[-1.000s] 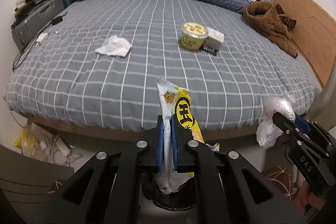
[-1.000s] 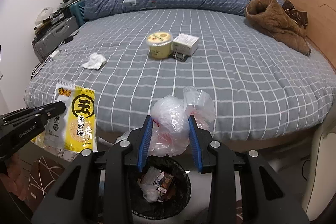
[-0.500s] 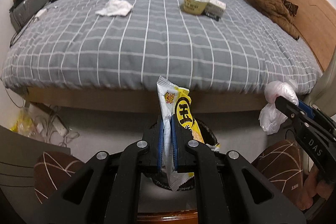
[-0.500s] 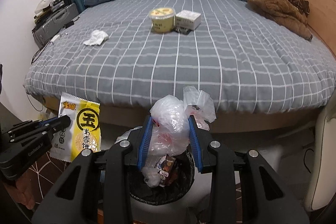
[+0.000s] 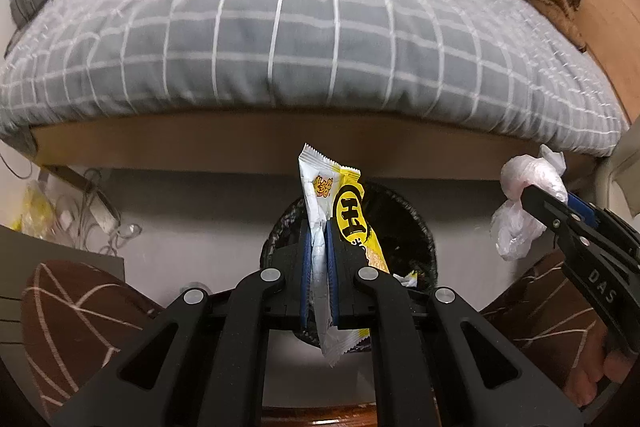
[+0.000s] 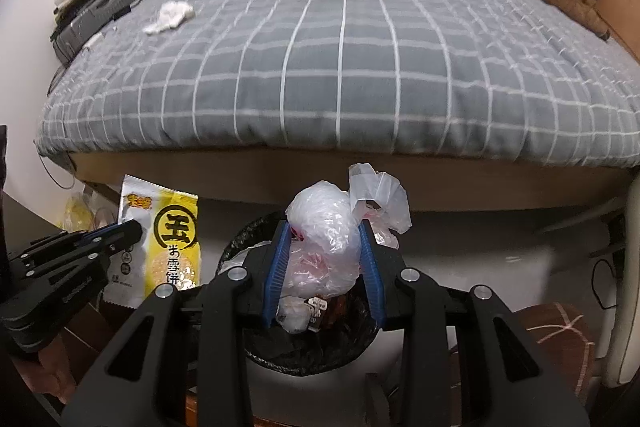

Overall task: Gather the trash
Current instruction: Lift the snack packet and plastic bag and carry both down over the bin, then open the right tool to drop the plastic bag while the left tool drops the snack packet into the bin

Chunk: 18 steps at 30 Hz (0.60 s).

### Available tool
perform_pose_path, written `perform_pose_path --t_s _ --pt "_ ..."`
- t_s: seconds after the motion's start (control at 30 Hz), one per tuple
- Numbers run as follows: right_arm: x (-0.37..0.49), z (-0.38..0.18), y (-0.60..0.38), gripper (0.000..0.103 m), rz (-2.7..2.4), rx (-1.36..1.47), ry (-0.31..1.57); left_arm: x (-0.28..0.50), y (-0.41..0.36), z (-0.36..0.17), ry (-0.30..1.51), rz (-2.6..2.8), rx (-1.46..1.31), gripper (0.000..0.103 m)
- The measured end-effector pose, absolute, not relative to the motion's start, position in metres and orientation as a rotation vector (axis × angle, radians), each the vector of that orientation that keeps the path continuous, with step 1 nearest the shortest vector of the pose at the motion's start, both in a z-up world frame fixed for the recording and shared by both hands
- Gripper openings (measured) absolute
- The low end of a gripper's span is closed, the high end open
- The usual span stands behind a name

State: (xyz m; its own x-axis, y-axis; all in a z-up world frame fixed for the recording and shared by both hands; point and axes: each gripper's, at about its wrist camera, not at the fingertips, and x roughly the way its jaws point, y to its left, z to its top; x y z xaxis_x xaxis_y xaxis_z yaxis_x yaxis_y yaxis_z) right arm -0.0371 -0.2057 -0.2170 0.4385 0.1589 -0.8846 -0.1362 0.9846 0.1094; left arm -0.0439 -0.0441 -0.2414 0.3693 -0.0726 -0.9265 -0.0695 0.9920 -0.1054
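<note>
The left gripper (image 5: 318, 247) is clamped tight on a yellow-and-white snack wrapper (image 5: 340, 211); the right gripper (image 6: 324, 259), part-open, squeezes a crumpled clear plastic bag (image 6: 328, 235). Both hang over the round black-lined trash bin (image 5: 420, 227) at six o'clock from the grey checked bed (image 6: 340, 75). If let go off-centre, the light wrapper could flutter past the rim. Since a second ago both hands have sunk towards the bin; the white tissue (image 6: 170, 17) remains at eleven o'clock.
</note>
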Motion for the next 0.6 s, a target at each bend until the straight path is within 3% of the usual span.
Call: perform_pose_path --t_s 0.37,0.53,0.6 --pt "-0.023 -0.290 -0.192 0.034 0.205 0.020 1.247 -0.030 -0.040 -0.318 1.329 0.006 -0.153 0.007" --pt "-0.017 -0.310 -0.187 0.039 0.219 0.020 1.295 -0.025 -0.034 -0.336 1.363 0.024 -0.156 0.007" --pt "-0.014 -0.316 -0.185 0.048 0.231 0.023 1.310 -0.024 -0.030 -0.337 1.364 0.041 -0.157 0.007"
